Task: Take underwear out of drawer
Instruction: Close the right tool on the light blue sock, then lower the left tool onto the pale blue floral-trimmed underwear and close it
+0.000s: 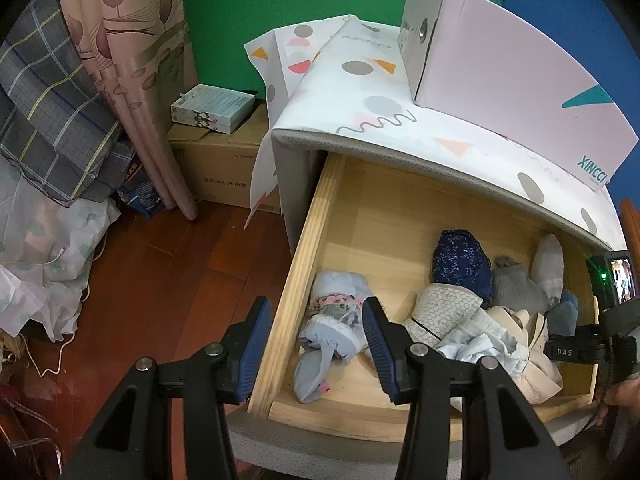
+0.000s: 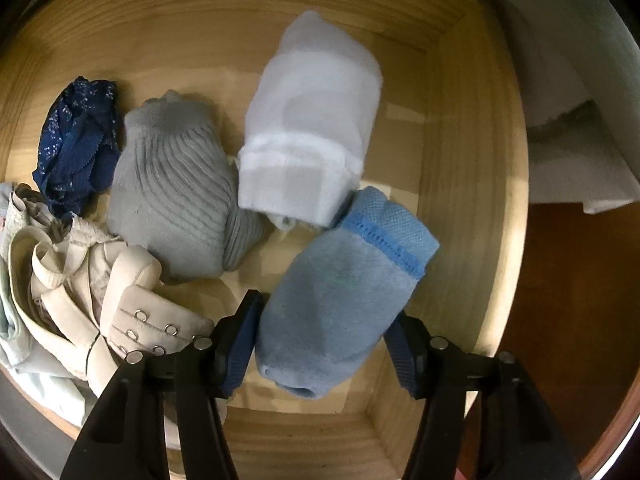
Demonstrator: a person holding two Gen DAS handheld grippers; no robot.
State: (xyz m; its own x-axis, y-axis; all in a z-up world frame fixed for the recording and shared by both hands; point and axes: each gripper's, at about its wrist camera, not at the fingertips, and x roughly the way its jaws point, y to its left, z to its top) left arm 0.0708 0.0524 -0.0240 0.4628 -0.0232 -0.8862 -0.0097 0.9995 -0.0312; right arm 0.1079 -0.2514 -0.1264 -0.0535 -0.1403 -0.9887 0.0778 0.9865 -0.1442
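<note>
Fingers [image 2: 244, 336] astride blue roll [image 2: 340, 300] — white roll [image 2: 308, 128] touching

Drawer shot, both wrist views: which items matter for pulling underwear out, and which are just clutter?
Job:
- open wooden drawer
- blue folded piece, between the right gripper pads
- white roll, grey roll, navy lace piece, beige bra
- pale blue bundle near the left gripper, which stands open

Clutter:
- pink box
- cardboard carton
- curtain
</note>
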